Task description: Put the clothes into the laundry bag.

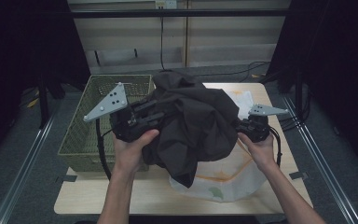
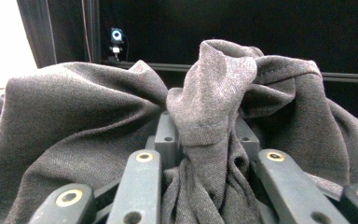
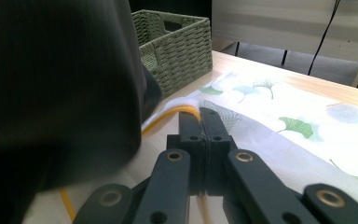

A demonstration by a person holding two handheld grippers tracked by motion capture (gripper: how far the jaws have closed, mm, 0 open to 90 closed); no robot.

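Your left gripper (image 2: 200, 154) pinches the dark garment (image 1: 191, 121), bunched above the table between both hands; your right gripper (image 3: 200, 140), jaws pressed together, sits beside its right edge, over the printed cloth (image 3: 279, 126)

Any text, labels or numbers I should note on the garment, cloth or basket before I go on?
None can be read.
Dark garment: no tag or print visible.
White cloth: only leaf patterns and an orange line, no words.
Green woven basket: no label.
Left hand-held gripper: no markings.
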